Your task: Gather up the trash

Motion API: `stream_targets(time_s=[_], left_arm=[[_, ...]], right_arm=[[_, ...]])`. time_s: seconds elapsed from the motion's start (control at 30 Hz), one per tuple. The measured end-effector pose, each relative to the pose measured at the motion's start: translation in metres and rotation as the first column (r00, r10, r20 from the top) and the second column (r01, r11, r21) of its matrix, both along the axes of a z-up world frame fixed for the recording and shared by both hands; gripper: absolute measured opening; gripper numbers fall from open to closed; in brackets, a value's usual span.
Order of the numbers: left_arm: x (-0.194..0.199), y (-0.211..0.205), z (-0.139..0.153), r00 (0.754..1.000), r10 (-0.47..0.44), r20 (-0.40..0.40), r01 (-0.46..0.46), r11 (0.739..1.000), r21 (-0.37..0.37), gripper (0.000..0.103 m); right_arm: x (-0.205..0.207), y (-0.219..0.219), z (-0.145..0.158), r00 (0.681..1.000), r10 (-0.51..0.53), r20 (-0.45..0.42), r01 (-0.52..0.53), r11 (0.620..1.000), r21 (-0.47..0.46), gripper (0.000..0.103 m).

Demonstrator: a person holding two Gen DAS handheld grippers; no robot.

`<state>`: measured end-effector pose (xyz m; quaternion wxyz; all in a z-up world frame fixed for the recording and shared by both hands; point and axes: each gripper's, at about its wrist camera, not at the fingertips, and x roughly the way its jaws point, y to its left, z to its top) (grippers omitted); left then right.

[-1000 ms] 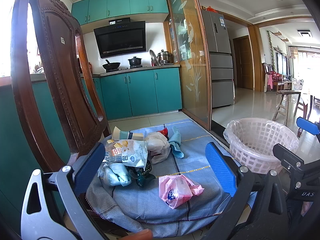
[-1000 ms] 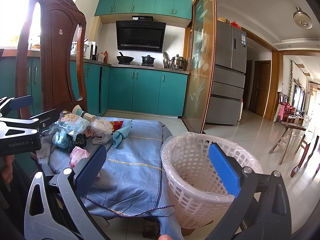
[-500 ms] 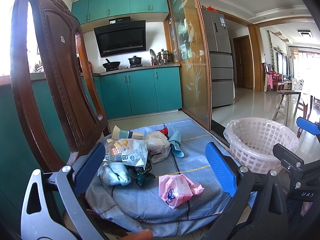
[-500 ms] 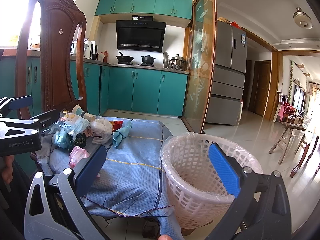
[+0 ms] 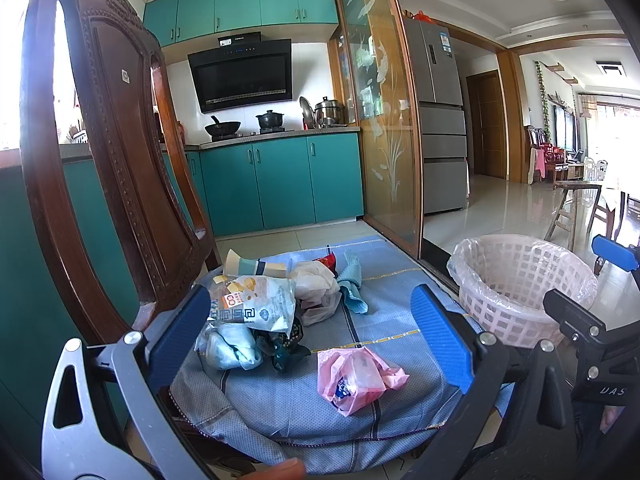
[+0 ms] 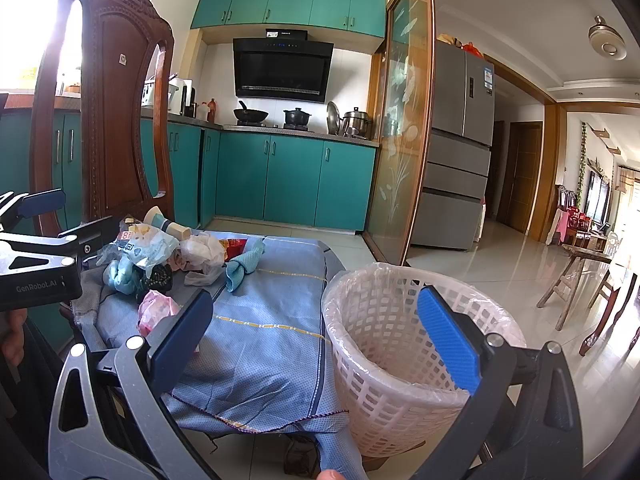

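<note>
A heap of trash lies on a blue cloth [image 5: 384, 312] spread over a chair seat: a white snack bag [image 5: 256, 306], a crumpled clear bag [image 5: 316, 284], a teal rag [image 5: 352, 284], a pale blue wad [image 5: 232, 348], a dark wrapper [image 5: 284, 350]. A pink plastic bag [image 5: 354, 376] lies apart, nearest me. My left gripper [image 5: 312, 336] hangs open before the heap, holding nothing. My right gripper [image 6: 316, 336] is open too, empty, above the cloth's right edge beside the white lined basket [image 6: 404, 344]. The heap [image 6: 160, 256] shows left in the right wrist view.
The carved wooden chair back [image 5: 108, 152] rises at the left. Teal kitchen cabinets [image 5: 280, 184], a glass sliding door [image 5: 384, 128] and a fridge [image 5: 440, 120] stand behind. A wooden stool [image 6: 576, 280] is on the tiled floor at right.
</note>
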<state>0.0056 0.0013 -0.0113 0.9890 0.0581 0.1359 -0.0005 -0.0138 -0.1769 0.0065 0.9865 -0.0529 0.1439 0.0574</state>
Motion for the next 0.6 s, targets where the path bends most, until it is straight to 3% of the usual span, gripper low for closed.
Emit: stream_targets(time_s=[0.4, 0.6], left_arm=[[0.000, 0.000, -0.004, 1.000, 0.001, -0.005, -0.001, 1.000, -0.001, 0.100], [0.003, 0.013, -0.006, 0.999, 0.026, -0.029, -0.028, 0.998, -0.053, 0.100]], right_arm=[[-0.001, 0.002, 0.000, 1.000, -0.001, 0.003, 0.001, 1.000, -0.002, 0.100], [0.001, 0.001, -0.002, 1.000, -0.001, 0.005, 0.001, 1.000, -0.006, 0.100]])
